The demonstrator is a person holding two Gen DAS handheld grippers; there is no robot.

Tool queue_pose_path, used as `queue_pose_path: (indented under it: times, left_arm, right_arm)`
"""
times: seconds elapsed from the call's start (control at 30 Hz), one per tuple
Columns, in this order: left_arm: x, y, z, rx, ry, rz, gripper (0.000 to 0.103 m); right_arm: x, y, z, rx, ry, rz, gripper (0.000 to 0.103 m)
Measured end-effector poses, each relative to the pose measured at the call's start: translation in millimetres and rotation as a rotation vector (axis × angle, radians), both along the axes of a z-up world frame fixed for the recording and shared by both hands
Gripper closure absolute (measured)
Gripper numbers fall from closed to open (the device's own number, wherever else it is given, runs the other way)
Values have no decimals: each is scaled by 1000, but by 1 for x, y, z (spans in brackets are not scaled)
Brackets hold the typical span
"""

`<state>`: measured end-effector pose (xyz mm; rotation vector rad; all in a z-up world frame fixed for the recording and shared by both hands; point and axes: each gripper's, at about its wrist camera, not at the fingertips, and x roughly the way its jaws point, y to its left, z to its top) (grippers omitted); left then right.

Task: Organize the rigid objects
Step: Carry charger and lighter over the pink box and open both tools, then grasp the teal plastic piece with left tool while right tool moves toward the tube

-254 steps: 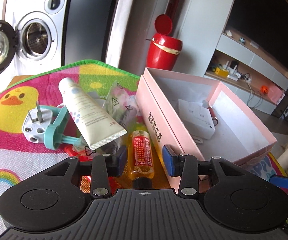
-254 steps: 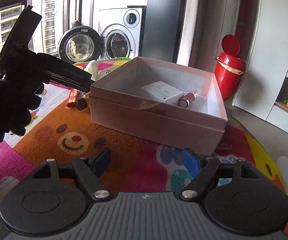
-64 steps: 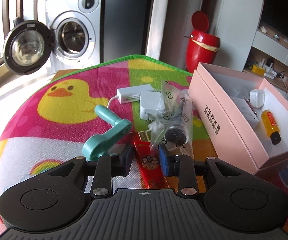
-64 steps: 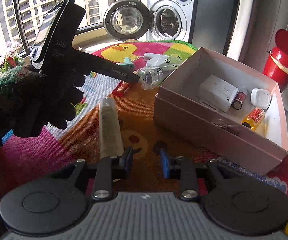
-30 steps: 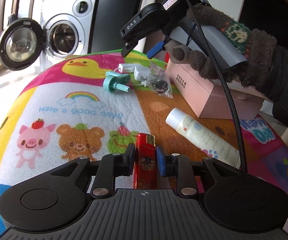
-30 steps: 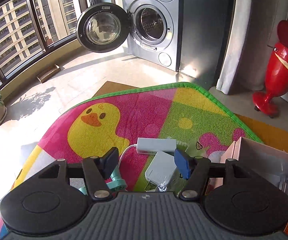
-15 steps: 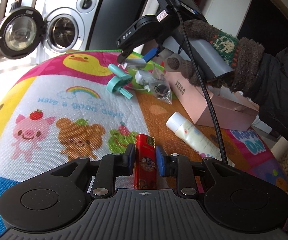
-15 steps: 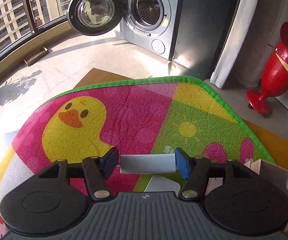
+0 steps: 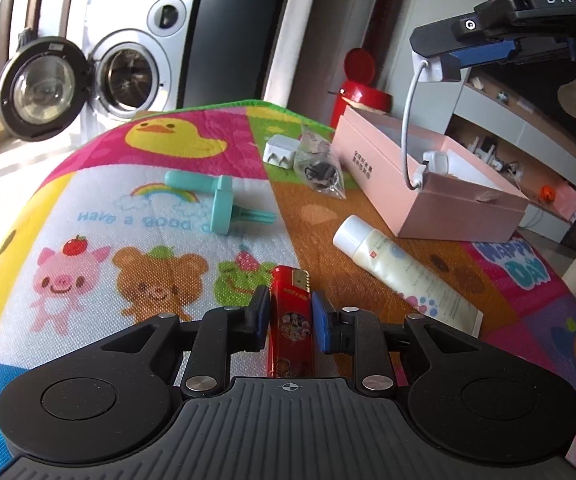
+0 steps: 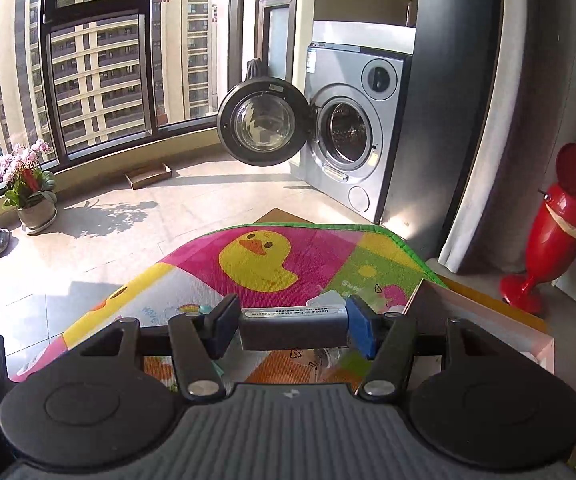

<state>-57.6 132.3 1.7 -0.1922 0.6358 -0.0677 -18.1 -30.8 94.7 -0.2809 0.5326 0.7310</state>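
One red lighter [image 9: 290, 316], one cream tube [image 9: 404, 268], one teal plastic handle [image 9: 216, 200], one white plug [image 9: 281, 151] and one clear bag [image 9: 320, 168] of dark parts lie on the single play mat [image 9: 88, 216]. One pink box [image 9: 428, 184] stands there. One white adapter [image 10: 293, 327] hangs above it by its cable. One washing machine [image 10: 352, 128], one red bin [image 10: 556, 232] and one flower pot [image 10: 36, 210] stand around.

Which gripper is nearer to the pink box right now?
Right. The right gripper hangs just above the pink box; the left gripper sits back across the mat, holding the red lighter.
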Motion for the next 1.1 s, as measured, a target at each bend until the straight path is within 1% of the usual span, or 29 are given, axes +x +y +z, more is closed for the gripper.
queue_pose_path:
  times: [0.07,0.2,0.33,0.43,0.57,0.7,0.77,0.83,0.87,0.93,1.0,1.1]
  left_arm:
    - [-1,-5,1,12,-3,-3,76]
    - [-6,-12,2,14,-12,-51,77]
    - [-16,-33,5,63,-17,-143,77]
    - [-26,-54,13,98,-23,-220,77]
    - [-34,-78,37,135,-61,-297,77]
    - [-32,-92,79,143,-154,-337,77]
    - [-22,-97,102,128,-201,-349,77]
    - [1,-103,124,108,-234,-359,77]
    - [11,-105,130,105,-240,-361,77]
    - [44,-111,144,85,-249,-340,77]
    - [76,-112,154,32,-248,-324,77]
    - [116,-112,162,-24,-246,-289,77]
  right_arm:
    - [-14,-19,-6,-12,-8,-23,45]
    - [-39,-66,-23,-28,-26,-124,45]
    - [-62,-104,-39,-50,-39,-188,45]
    - [-76,-126,-48,-31,-21,-209,45]
    - [-90,-150,-54,-10,-28,-237,45]
    - [-100,-171,-41,48,-65,-244,45]
    - [-102,-181,-31,93,-98,-240,45]
    - [-95,-187,-22,143,-126,-250,45]
    - [-90,-187,-19,160,-135,-255,45]
    - [-75,-185,-13,182,-147,-269,45]
    - [-54,-178,-7,193,-159,-284,45]
    - [-23,-167,-3,202,-181,-315,45]
